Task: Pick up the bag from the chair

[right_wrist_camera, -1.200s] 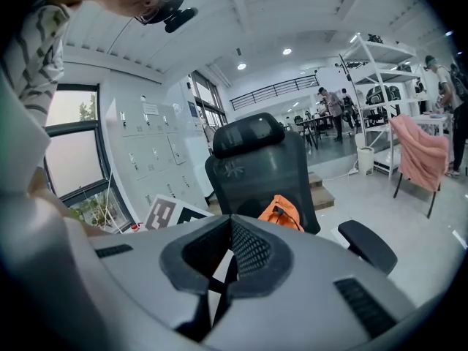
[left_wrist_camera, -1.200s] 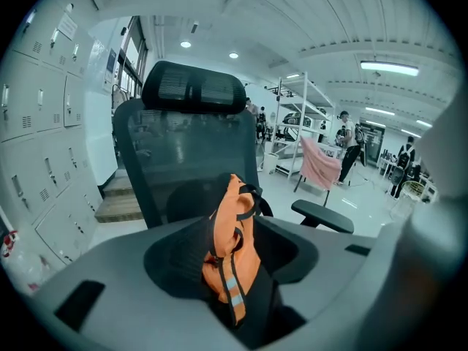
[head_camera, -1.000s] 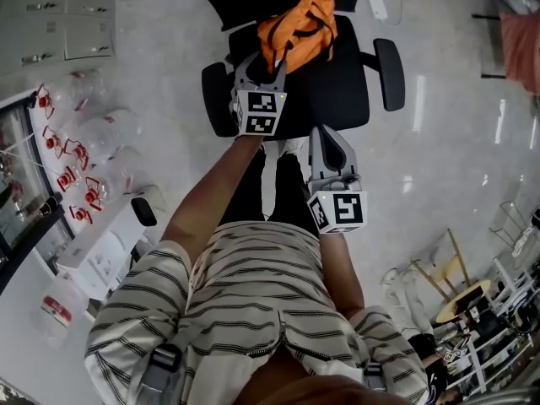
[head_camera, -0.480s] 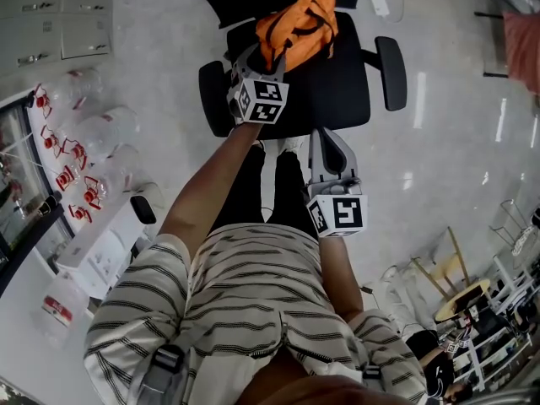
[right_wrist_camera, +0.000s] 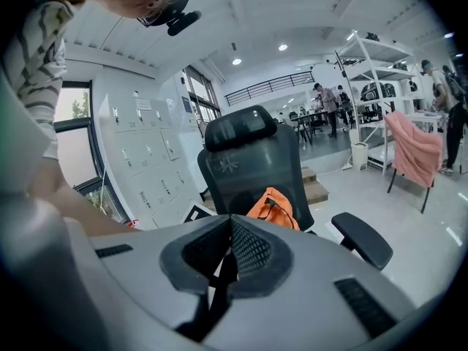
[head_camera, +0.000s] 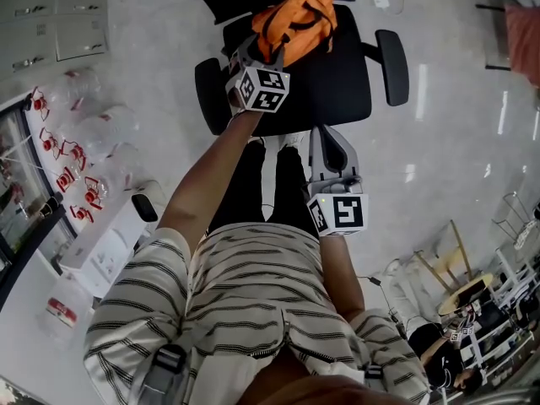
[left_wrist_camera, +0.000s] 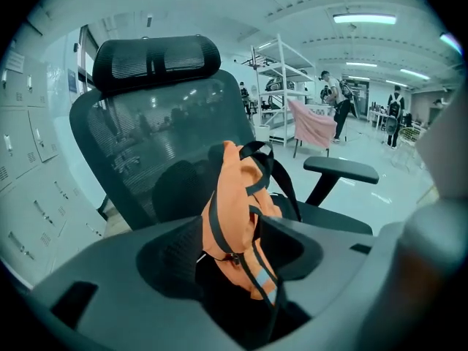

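Bag (head_camera: pixel 295 19) in outstretched left tongs (left_wrist_camera: pixel 232 231)

We read this as an open lab hall: wall lockers (right_wrist_camera: pixel 146 152), white shelving rack (left_wrist_camera: pixel 281 93), ceiling strip lights (left_wrist_camera: pixel 363 19), glossy floor (head_camera: pixel 456 125).

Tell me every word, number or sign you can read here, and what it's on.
Nothing here reads as words or numbers.
Left marker cube, right marker cube: black-and-white square patterns, no letters.
Lockers: paper labels, too small to read.
Chair backrest: pale star-shaped logo, no words.
Orange bag: no print visible.
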A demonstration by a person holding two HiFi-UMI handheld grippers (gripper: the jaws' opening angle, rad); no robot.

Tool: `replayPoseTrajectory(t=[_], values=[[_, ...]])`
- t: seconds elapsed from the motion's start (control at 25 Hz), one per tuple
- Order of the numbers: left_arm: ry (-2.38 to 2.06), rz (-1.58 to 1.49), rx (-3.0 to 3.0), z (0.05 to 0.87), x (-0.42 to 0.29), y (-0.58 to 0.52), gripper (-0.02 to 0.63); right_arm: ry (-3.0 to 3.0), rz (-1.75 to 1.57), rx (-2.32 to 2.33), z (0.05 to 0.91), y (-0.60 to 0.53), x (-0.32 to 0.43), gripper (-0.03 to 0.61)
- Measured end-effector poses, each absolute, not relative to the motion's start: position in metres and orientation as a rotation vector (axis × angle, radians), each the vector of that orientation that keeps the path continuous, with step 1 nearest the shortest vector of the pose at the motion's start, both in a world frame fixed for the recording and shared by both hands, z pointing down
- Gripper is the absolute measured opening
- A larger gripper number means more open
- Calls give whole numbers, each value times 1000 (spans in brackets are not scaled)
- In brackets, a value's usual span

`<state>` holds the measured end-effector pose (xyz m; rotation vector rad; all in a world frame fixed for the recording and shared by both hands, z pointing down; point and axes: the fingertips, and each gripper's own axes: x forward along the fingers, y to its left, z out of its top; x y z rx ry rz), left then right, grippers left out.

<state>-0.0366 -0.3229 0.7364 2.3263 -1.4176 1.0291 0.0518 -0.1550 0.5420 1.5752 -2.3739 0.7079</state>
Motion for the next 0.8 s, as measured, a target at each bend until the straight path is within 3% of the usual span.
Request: replayPoseTrajectory(t=[0.8], values=[[-1351, 1151, 2334, 767, -34, -351, 256, -2326, 698, 1624, 549, -174, 71, 18]])
